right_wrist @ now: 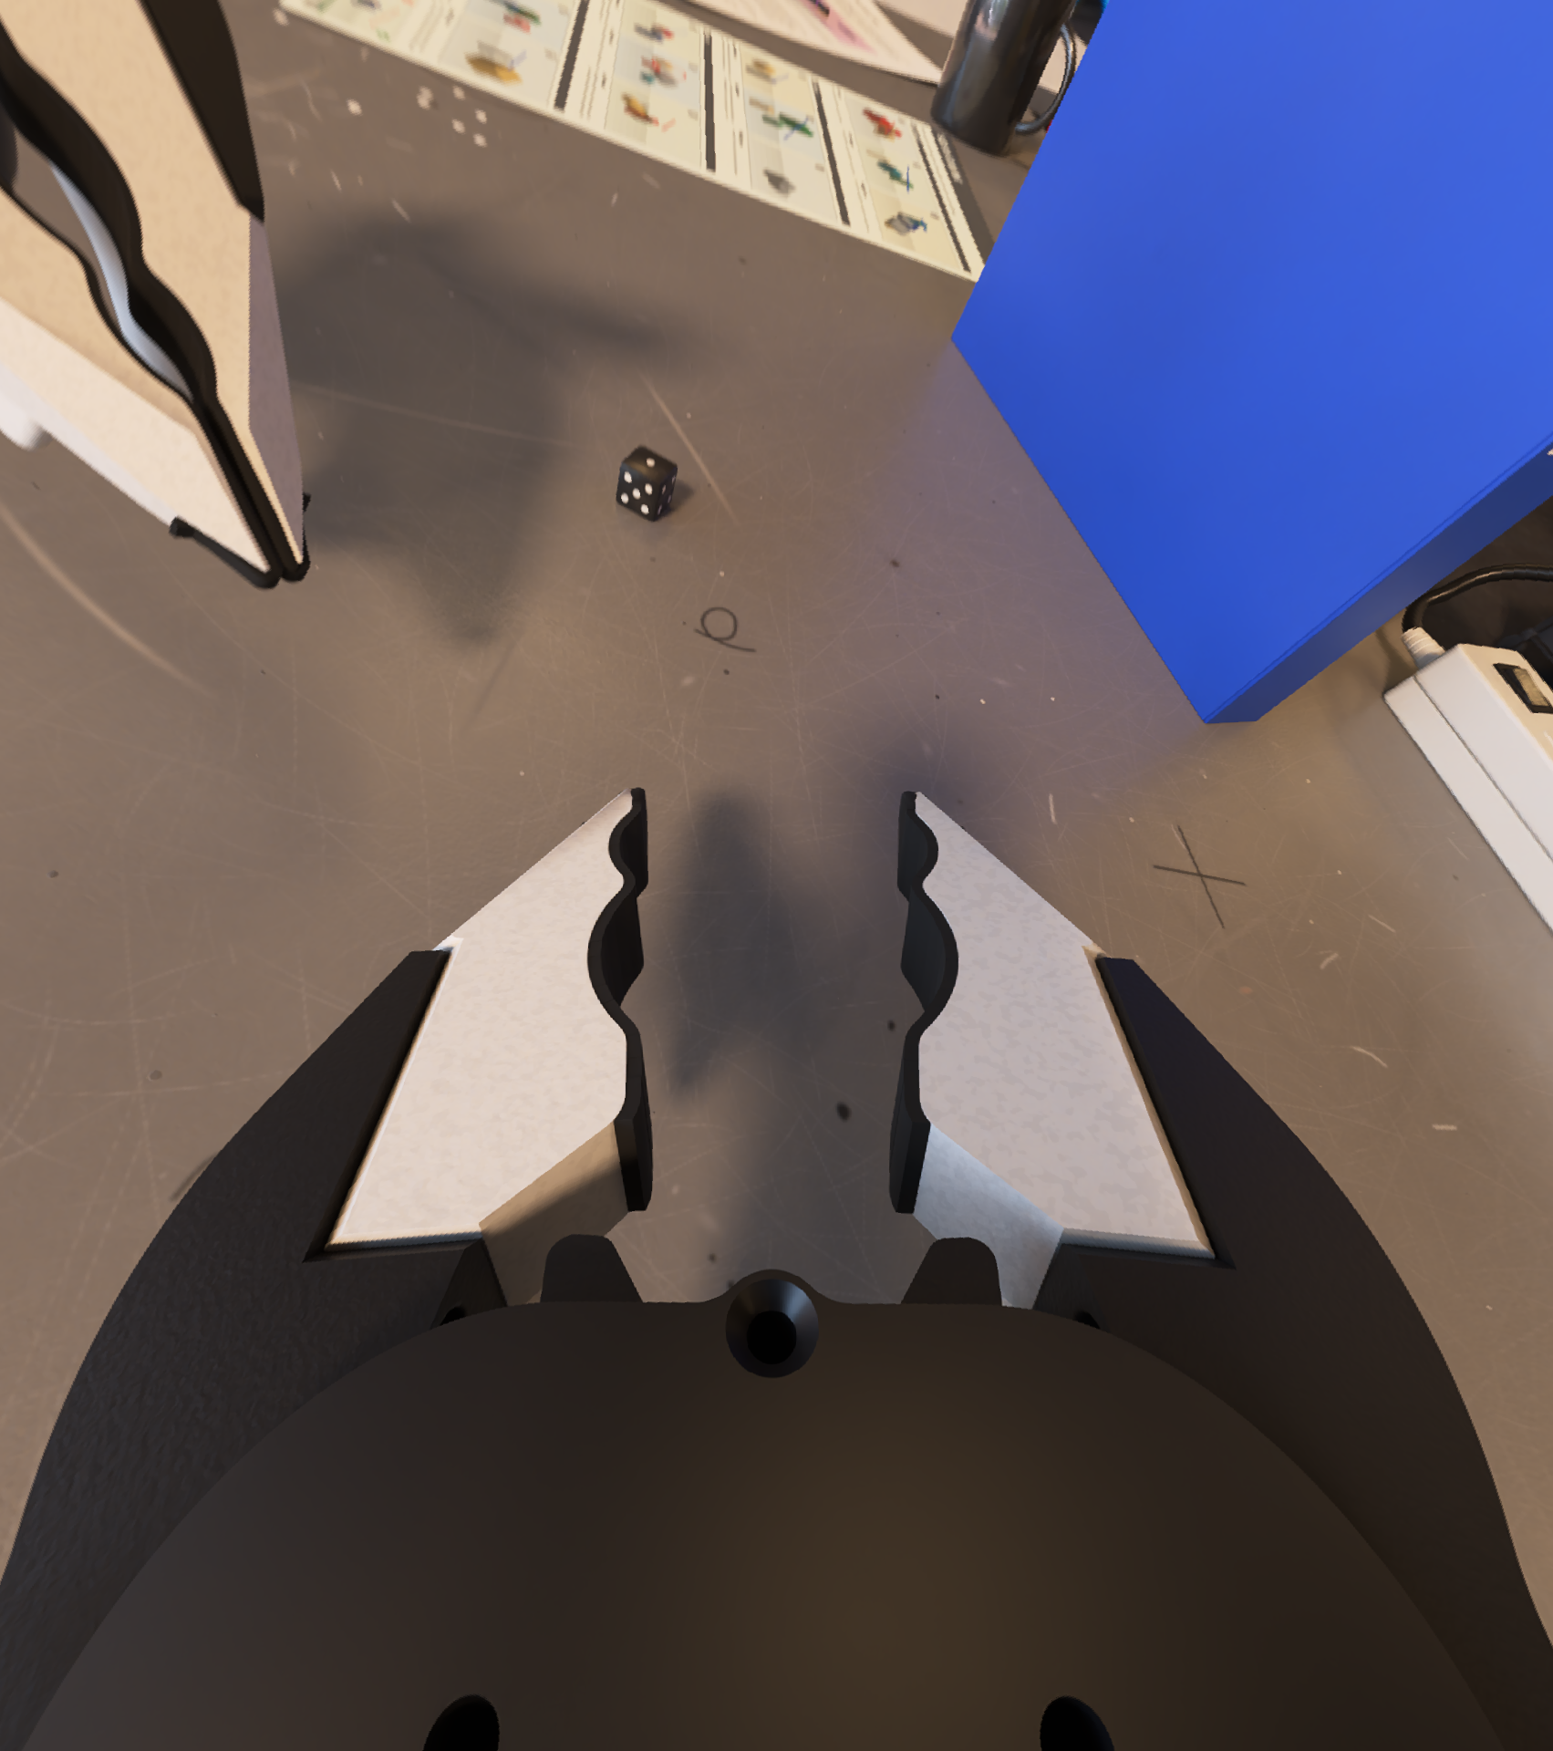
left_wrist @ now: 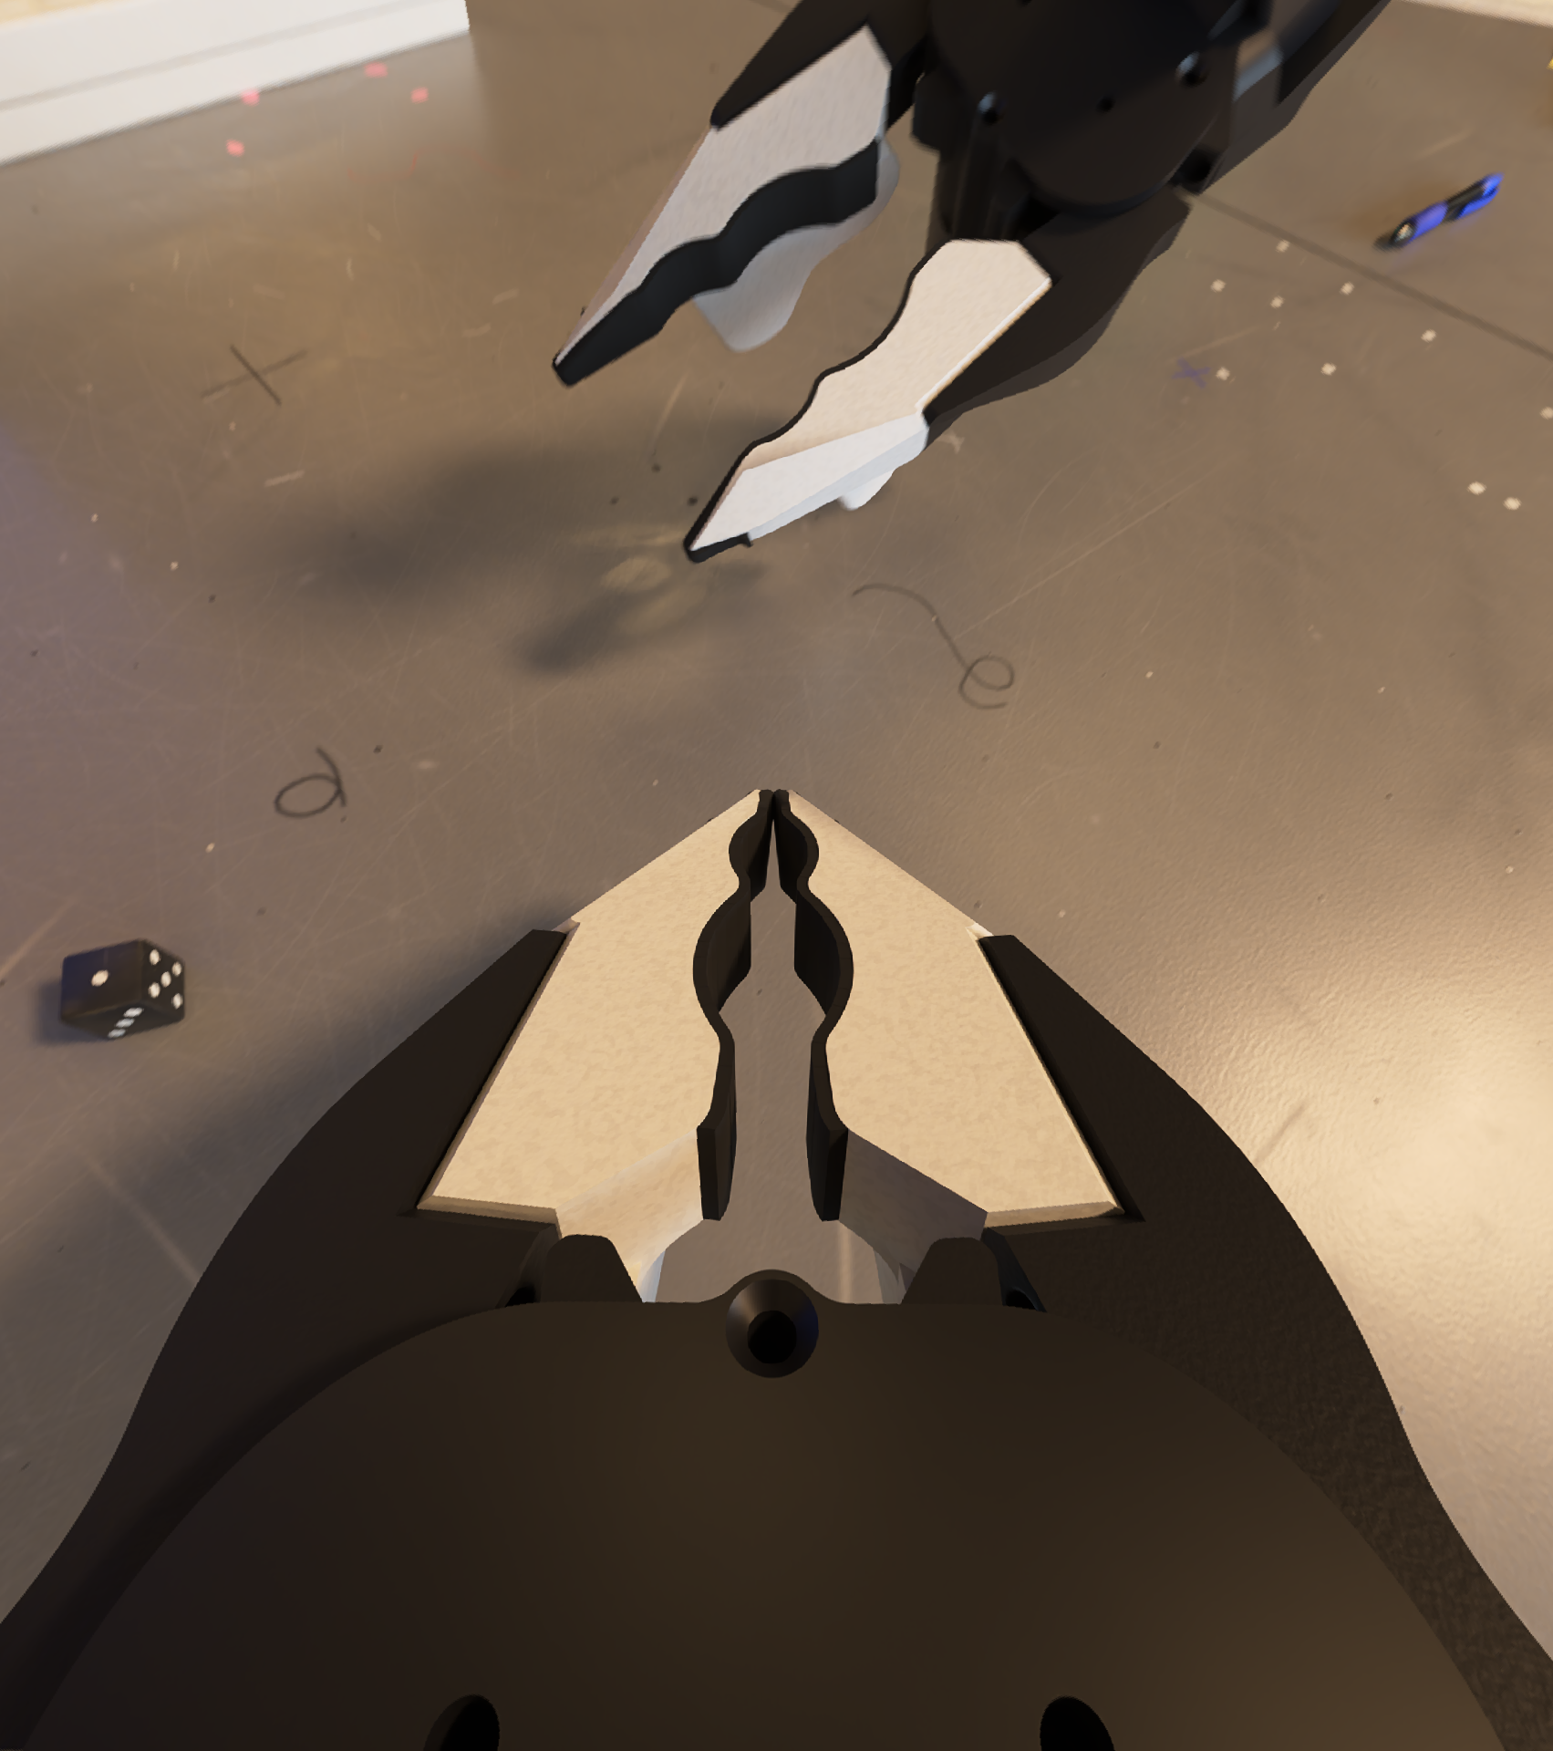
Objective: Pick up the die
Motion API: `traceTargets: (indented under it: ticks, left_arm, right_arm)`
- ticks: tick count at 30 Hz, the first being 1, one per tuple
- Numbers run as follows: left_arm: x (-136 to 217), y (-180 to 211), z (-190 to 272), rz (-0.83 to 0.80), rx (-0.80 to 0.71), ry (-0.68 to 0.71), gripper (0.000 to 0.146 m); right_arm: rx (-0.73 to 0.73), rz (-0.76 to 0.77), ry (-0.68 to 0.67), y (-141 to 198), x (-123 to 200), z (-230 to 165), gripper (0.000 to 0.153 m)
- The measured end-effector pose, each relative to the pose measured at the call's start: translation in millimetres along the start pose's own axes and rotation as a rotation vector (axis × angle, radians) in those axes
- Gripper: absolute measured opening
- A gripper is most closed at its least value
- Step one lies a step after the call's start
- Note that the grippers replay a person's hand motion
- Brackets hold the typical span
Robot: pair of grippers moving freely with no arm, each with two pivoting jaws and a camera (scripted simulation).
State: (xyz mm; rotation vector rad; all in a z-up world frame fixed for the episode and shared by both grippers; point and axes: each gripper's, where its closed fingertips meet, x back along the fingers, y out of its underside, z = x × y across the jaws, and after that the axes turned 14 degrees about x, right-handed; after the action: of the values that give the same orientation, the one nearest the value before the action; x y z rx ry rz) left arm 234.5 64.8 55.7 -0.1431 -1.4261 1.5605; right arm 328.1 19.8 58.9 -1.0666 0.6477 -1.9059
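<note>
Item: die (right_wrist: 646,483), black cube with white pips, resting flat on the bare grey desk (right_wrist: 185,853). We see nothing touching it. In the right wrist view it sits ahead of us and slightly left of the finger axis, well apart from the tips, toward the far edge of the desk where printed sheets (right_wrist: 753,114) lie. A blue box (right_wrist: 1303,332) stands near it on the right side.

Item: right gripper (right_wrist: 772,805), fingers spread wide and empty, angled down at the desk.

Item: left gripper (left_wrist: 770,796), fingers pressed together at the tips with nothing between them. From its camera we find the die low and far to the left, near that view's edge; it is poorly placed for the pick.

Step in hand, by our judgement: approach, not yet a grasp. We would let the right gripper do it, since it is released and nearly lined up. To do this well we should shift a little left so the die centres between the fingers, descend until the tips flank two opposite flat faces, square the fingers to those faces, then clench gently. A small hard cube may skid or twist out from a corner pinch.
</note>
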Motion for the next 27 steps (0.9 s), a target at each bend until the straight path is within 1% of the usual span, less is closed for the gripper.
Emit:
traceTargets:
  ticks: [2, 4, 7, 9, 10, 13, 14, 16, 18, 19, 21, 23, 25, 27]
  left_arm:
    - [2, 5, -8, -0.041, -0.001, -0.022, 0.000]
    - [9, 7, -20, -0.041, -0.006, -0.063, 0.000]
    - [30, 0, -55, 0.008, -0.022, -0.174, 0.017]
    - [41, -8, -88, 0.019, -0.018, -0.256, 0.023]
    - [43, -11, -105, 0.017, 0.014, -0.287, 0.023]
    - [32, -7, -138, -0.043, 0.160, -0.316, 0.027]
    - [27, -3, -144, -0.064, 0.177, -0.328, 0.028]
    - [19, 5, -152, -0.117, 0.171, -0.386, 0.030]
    - [17, 3, -157, -0.121, 0.148, -0.442, 0.031]
    - [15, 2, -158, -0.121, 0.140, -0.448, 0.031]
    - [11, 6, -157, -0.172, 0.136, -0.427, 0.029]
    - [8, 6, -155, -0.186, 0.112, -0.398, 0.016]
    - [6, 5, -153, -0.195, 0.089, -0.379, 0.016]
    - [4, 5, -150, -0.205, 0.079, -0.331, 0.016]
  right_arm:
    - [0.033, -0.034, 0.003, 2, -2, -3, 0.058]
    - [0.048, -0.044, 0.012, 3, 0, -6, 0.060]
    - [0.043, -0.035, 0.017, 3, 4, -7, 0.058]
    - [0.021, -0.036, 0.013, 3, 3, -6, 0.055]
    - [0.012, -0.043, 0.011, 4, 2, -5, 0.055]
    - [0.007, -0.066, 0.033, 5, 0, -4, 0.053]
    - [0.013, -0.070, 0.041, 5, 0, -5, 0.053]
    - [0.031, -0.079, 0.052, 6, 1, -7, 0.051]
    - [0.045, -0.087, 0.059, 6, 1, -9, 0.051]
    - [0.050, -0.092, 0.058, 6, 1, -10, 0.050]
    - [0.054, -0.103, 0.033, 7, -1, -11, 0.051]
    - [0.060, -0.104, -0.002, 9, -3, -10, 0.053]
    - [0.089, -0.101, -0.053, 10, -4, -9, 0.059]
    - [0.104, -0.081, -0.119, 9, -3, -9, 0.068]
